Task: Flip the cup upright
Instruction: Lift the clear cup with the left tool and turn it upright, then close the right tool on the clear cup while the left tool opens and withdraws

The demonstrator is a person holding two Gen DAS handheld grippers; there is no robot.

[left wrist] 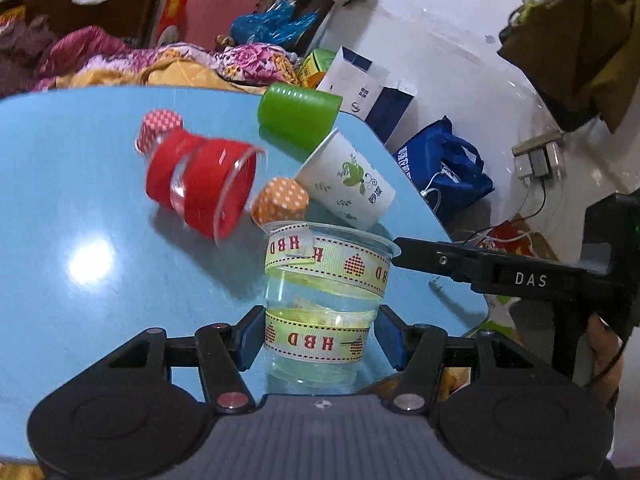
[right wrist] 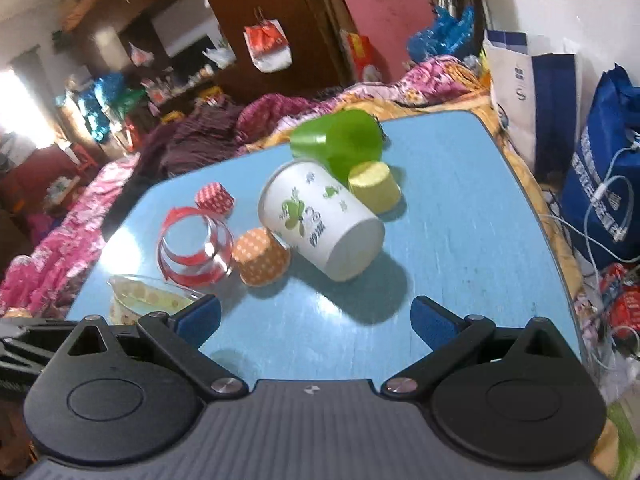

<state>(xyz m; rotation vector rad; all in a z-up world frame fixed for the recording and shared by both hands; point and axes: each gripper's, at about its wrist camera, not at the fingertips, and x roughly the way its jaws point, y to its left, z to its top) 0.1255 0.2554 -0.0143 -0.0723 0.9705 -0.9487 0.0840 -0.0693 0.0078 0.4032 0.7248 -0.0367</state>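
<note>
My left gripper [left wrist: 318, 340] is shut on a clear plastic cup with yellow HBD ribbon [left wrist: 324, 300], held upright with its rim on top, just over the blue table [left wrist: 80, 240]. The same cup shows at the lower left of the right wrist view [right wrist: 144, 296]. My right gripper [right wrist: 316, 320] is open and empty above the table's near edge, beside the left gripper; one of its fingers [left wrist: 460, 260] reaches in from the right by the cup's rim. A white paper cup [right wrist: 320, 224] lies on its side ahead of the right gripper.
A clear cup with red ribbon [right wrist: 196, 248] lies on its side. A green cup [right wrist: 340, 144] lies tipped at the back. Orange [right wrist: 260, 256], red [right wrist: 214, 198] and yellow [right wrist: 374, 188] paper liners stand upside down. Bags [right wrist: 600, 168] sit right of the table, bedding behind.
</note>
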